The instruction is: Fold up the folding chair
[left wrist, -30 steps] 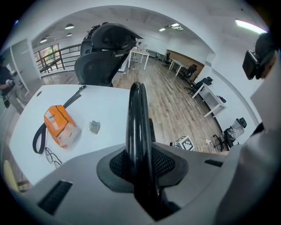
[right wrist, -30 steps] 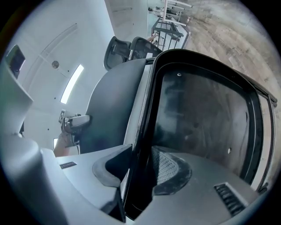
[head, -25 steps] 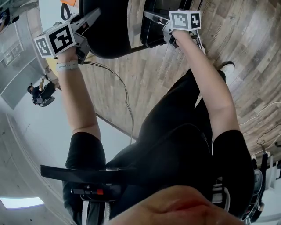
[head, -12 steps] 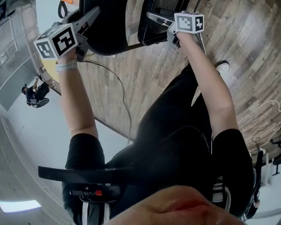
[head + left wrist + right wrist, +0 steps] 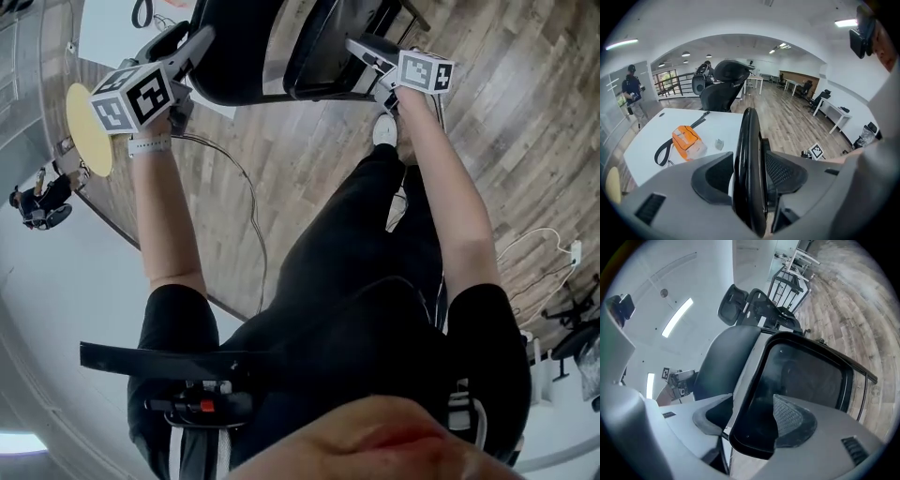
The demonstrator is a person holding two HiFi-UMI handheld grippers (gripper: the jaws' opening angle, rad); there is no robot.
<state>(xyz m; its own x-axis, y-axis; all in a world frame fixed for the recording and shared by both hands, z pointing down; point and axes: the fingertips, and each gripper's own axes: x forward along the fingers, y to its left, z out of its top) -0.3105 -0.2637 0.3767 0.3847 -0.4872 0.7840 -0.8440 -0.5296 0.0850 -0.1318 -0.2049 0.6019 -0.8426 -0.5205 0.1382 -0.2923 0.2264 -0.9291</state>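
The black folding chair stands at the top of the head view, its backrest (image 5: pixel 239 52) on the left and its seat (image 5: pixel 314 52) tilted up beside it. My left gripper (image 5: pixel 192 47) reaches to the backrest. In the left gripper view the backrest's thin black edge (image 5: pixel 749 136) stands upright between the jaws of my left gripper (image 5: pixel 749 164); they are opening and a gap shows beside the left pad. My right gripper (image 5: pixel 361 49) is at the seat. The seat's rim (image 5: pixel 806 376) lies between the spread jaws of my right gripper (image 5: pixel 750 420), which do not press on it.
A white table (image 5: pixel 651 136) carries an orange pouch (image 5: pixel 686 143) with a black strap. Office chairs (image 5: pixel 724 82) and a standing person (image 5: pixel 633 91) are behind it. A cable (image 5: pixel 248 187) runs over the wooden floor, and a yellow disc (image 5: pixel 84 127) lies at the left.
My right gripper has moved to the right and slightly down in the head view, and the left one a little right. The chair's seat now looks more edge-on beside the backrest.
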